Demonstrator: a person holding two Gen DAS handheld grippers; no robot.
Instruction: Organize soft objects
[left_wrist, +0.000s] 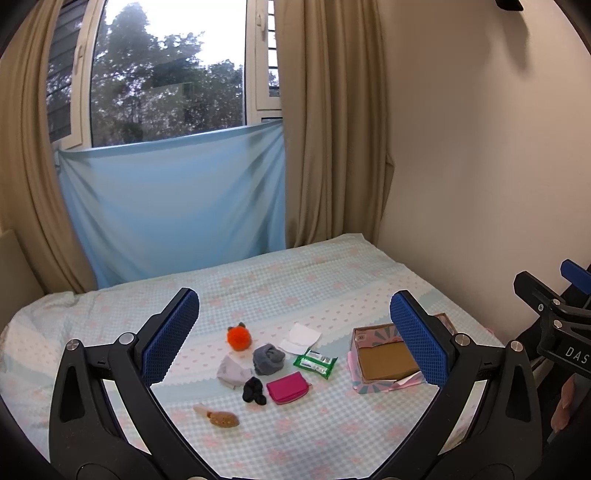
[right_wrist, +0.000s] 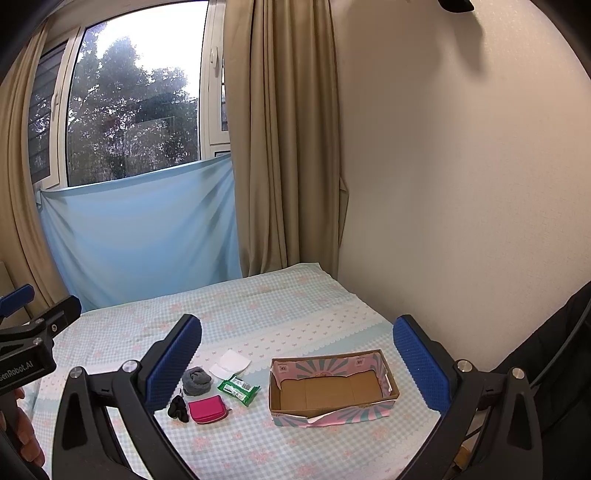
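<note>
Soft items lie in a cluster on the bed: an orange plush (left_wrist: 239, 335), a rolled grey sock (left_wrist: 268, 358) (right_wrist: 197, 379), a pale cloth (left_wrist: 232, 370), a black sock ball (left_wrist: 253, 391) (right_wrist: 177, 407), a pink pouch (left_wrist: 288, 387) (right_wrist: 207, 408), a green wipes pack (left_wrist: 315, 362) (right_wrist: 238, 389), a white tissue (left_wrist: 300, 336) (right_wrist: 229, 362) and a brown plush (left_wrist: 222, 418). An open, empty cardboard box (left_wrist: 384, 359) (right_wrist: 332, 391) sits to their right. My left gripper (left_wrist: 293, 336) and right gripper (right_wrist: 297, 363) are both open and empty, held above the bed short of the items.
The bed (left_wrist: 295, 280) has a checked light-blue sheet. A cream wall (right_wrist: 461, 184) borders its right side. Beige curtains (left_wrist: 332, 129) and a blue cloth (left_wrist: 173, 199) hang below the window at the far end. The right gripper's body (left_wrist: 554, 325) shows at the left view's right edge.
</note>
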